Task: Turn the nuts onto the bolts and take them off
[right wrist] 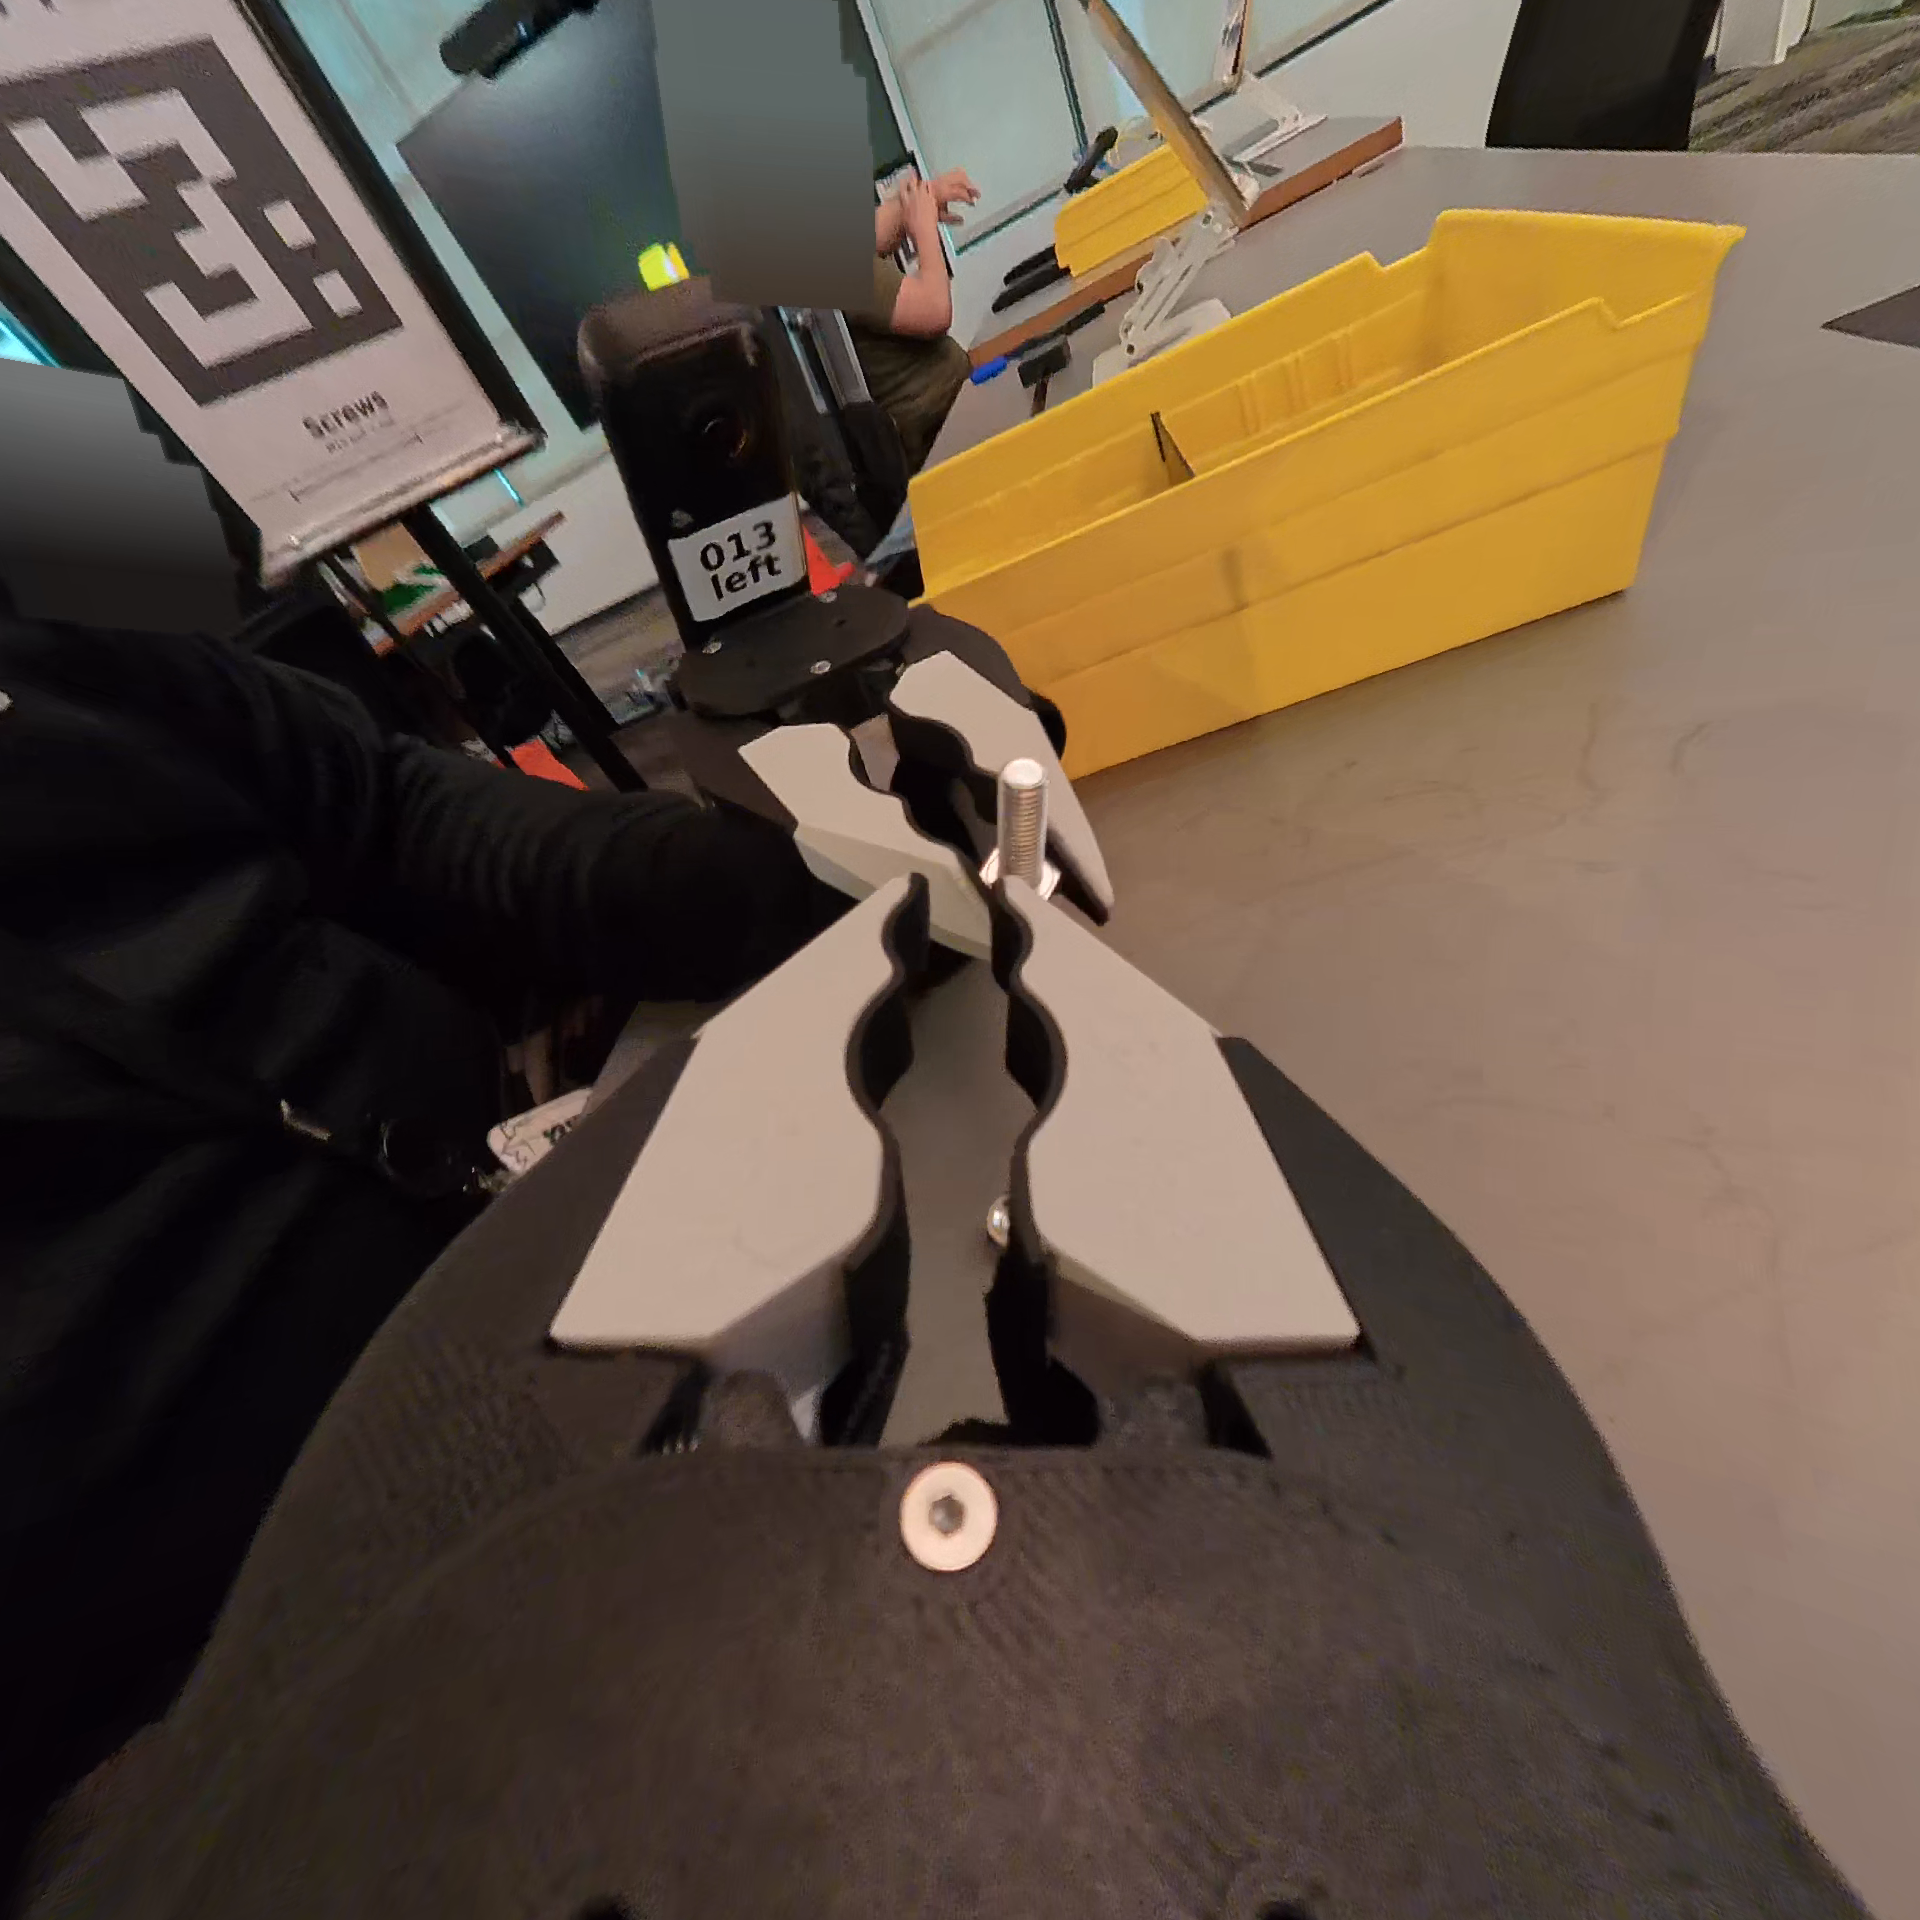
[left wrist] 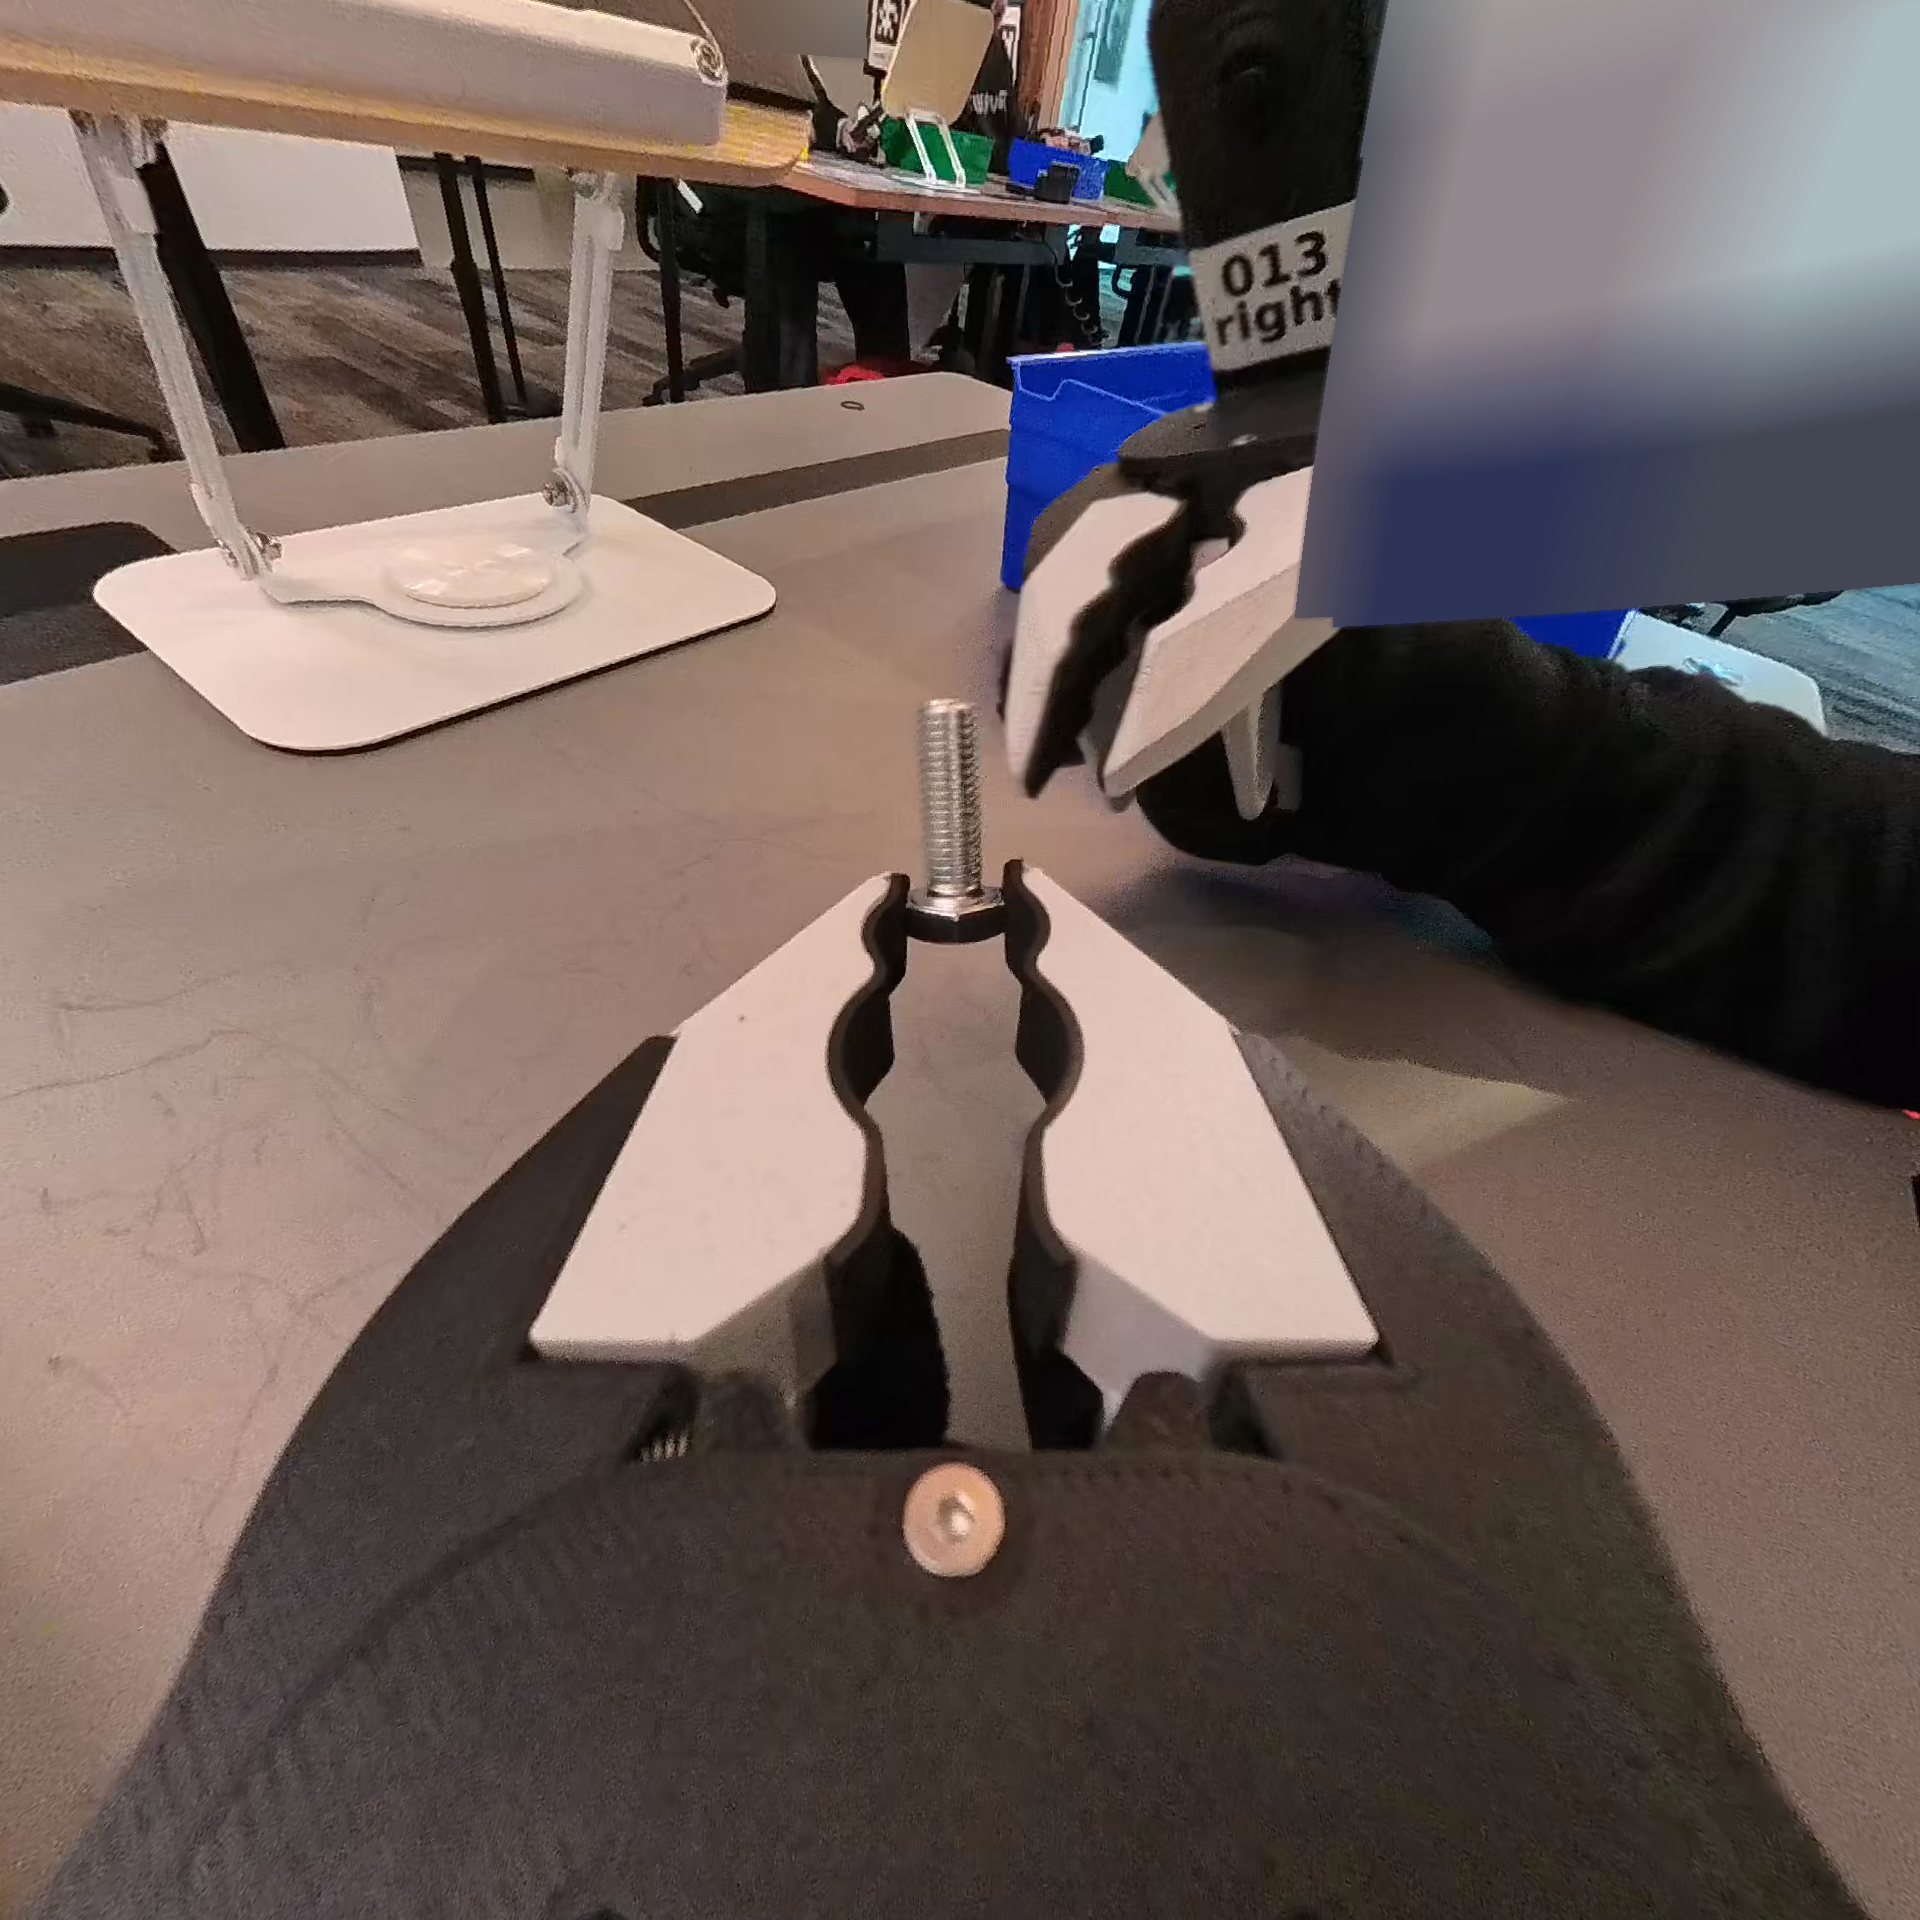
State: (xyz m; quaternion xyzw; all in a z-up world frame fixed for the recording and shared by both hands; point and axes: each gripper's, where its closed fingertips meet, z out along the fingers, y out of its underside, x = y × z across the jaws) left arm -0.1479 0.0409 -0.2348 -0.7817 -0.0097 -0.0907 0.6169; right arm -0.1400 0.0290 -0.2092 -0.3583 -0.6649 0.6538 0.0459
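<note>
A silver bolt [left wrist: 951, 790] stands upright, threads up. My left gripper [left wrist: 952, 885] is shut on its hex head just above the grey table [left wrist: 416, 987]. In the right wrist view the left gripper [right wrist: 1023, 883] holds the same bolt [right wrist: 1020, 821]. My right gripper [right wrist: 964, 899] has a narrow gap between its jaws with nothing between the tips. It sits just in front of the bolt, and just right of it in the left wrist view [left wrist: 1075, 779]. A small silver piece [right wrist: 995, 1216], perhaps a nut, shows in the gap beside one finger.
A yellow bin [right wrist: 1351, 582] stands on the table beyond the bolt. A blue bin [left wrist: 1091, 436] is behind the right gripper. A white stand [left wrist: 436, 623] sits at the far left. A sign on a black stand [right wrist: 208, 260] and a seated person [right wrist: 914, 312] are behind. My left and right fingertips are right by each other.
</note>
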